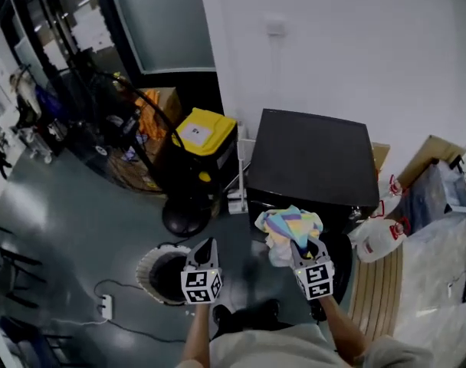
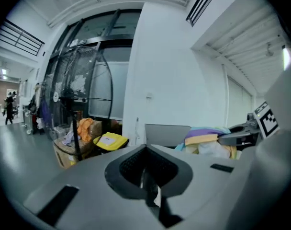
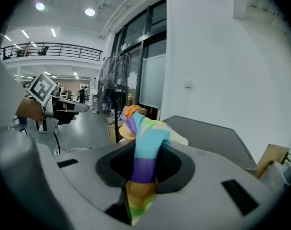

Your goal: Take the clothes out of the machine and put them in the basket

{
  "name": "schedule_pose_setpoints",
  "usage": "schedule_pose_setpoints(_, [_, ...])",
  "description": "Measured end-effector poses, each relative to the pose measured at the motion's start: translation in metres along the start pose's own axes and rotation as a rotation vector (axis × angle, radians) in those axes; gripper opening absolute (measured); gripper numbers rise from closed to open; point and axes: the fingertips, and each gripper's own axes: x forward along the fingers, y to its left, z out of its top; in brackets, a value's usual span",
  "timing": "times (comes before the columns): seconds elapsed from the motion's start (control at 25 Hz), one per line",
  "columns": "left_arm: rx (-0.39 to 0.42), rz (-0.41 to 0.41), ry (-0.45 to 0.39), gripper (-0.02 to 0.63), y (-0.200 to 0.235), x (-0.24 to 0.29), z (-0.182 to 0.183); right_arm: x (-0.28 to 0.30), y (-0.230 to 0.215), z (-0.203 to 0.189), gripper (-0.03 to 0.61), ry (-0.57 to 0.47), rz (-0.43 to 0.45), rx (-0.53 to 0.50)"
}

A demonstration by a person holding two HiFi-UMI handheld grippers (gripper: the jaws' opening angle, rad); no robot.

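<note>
Gripping the striped cloth (image 1: 290, 225) in the right claw (image 1: 306, 245), bunched just beyond its tips; holding the left claw (image 1: 205, 245) clenched near the basket (image 1: 147, 265).

The left tongs (image 2: 146, 178) are seen closed together, with nothing between them. Beyond them, a striped cloth (image 2: 205, 134) is gripped by the right tongs (image 2: 223, 139); a yellow-lidded bin (image 2: 110, 140) is seen further left.

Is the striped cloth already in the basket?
No, the striped cloth is clamped in the right gripper, well apart from the basket.
</note>
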Motion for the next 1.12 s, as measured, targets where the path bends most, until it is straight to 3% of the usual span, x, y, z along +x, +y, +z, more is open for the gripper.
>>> schedule_pose_setpoints(0.36, [-0.099,0.284,-0.017,0.015,0.162,-0.122,-0.021,0.077,0.192,0.055,0.101,-0.023,0.325,-0.115])
schedule_pose_setpoints(0.68, [-0.160,0.494,-0.024,0.015,0.295,-0.235,-0.046,0.129,0.369,0.085,0.101,-0.029,0.534,-0.175])
schedule_pose_setpoints(0.88, [-0.209,0.594,-0.023,0.015,0.353,-0.294,-0.066,0.151,0.457,0.083,0.103,0.002,0.628,-0.213])
schedule_pose_setpoints(1.12, [-0.249,0.670,-0.025,0.015,0.394,-0.327,-0.096,0.182,0.525,0.054,0.103,0.057,0.709,-0.262])
